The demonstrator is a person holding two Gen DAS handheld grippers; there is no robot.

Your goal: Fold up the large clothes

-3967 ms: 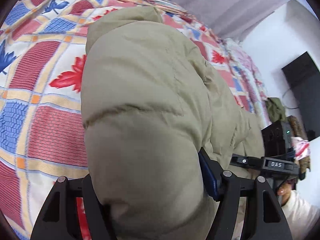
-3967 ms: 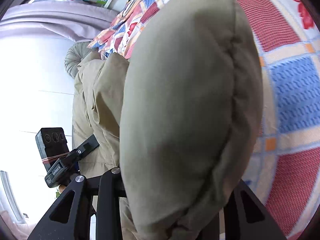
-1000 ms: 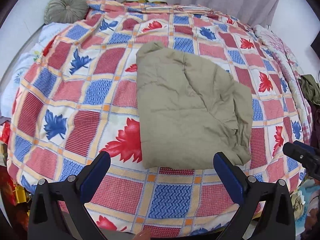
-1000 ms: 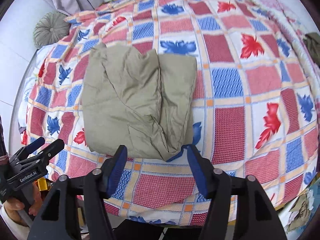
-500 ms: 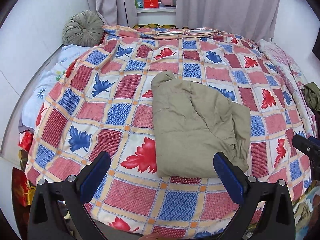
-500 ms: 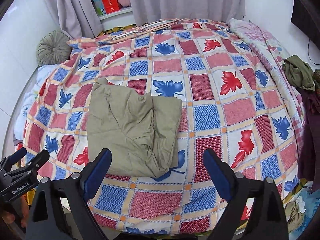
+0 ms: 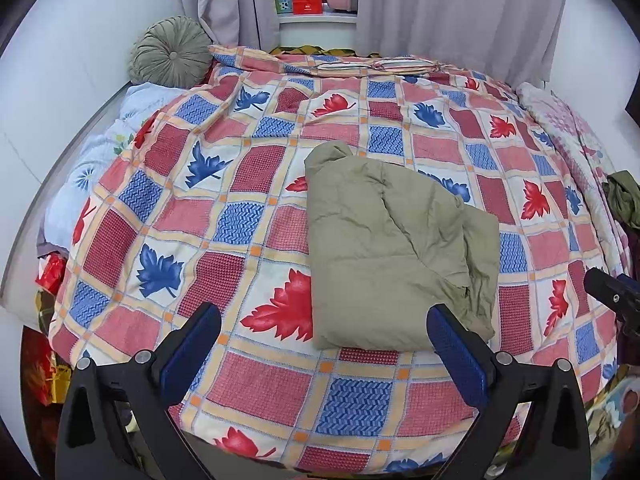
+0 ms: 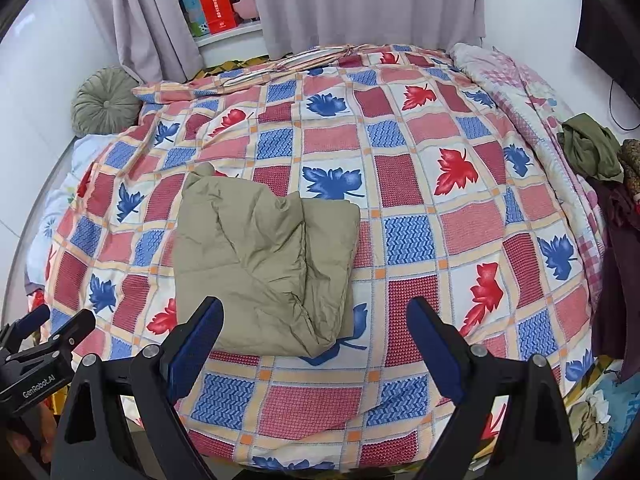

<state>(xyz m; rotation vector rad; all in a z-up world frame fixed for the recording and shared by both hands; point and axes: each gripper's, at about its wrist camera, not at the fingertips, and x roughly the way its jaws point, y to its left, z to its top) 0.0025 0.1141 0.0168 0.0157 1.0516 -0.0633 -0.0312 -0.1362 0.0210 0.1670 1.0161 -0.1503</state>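
Now, both hands clear: left gripper (image 7: 322, 346) wide, empty; right gripper (image 8: 316, 338) wide, empty, jaws just been opening. Olive-green quilted puffer garment (image 7: 394, 248) lies folded, mid-frame on red-blue leaf-patterned checked bedspread (image 7: 248, 216), released so bundle rests flat. Fold looks complete.

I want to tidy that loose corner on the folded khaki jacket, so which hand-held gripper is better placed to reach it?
Probably the right hand-held gripper: the khaki jacket's loose corner lies between its open fingers. In the left hand-held gripper's view it sits beyond the right-hand finger.

patchwork-quilted bed (image 7: 280, 392), grey curtains (image 8: 360, 4), white walls (image 7: 80, 40)
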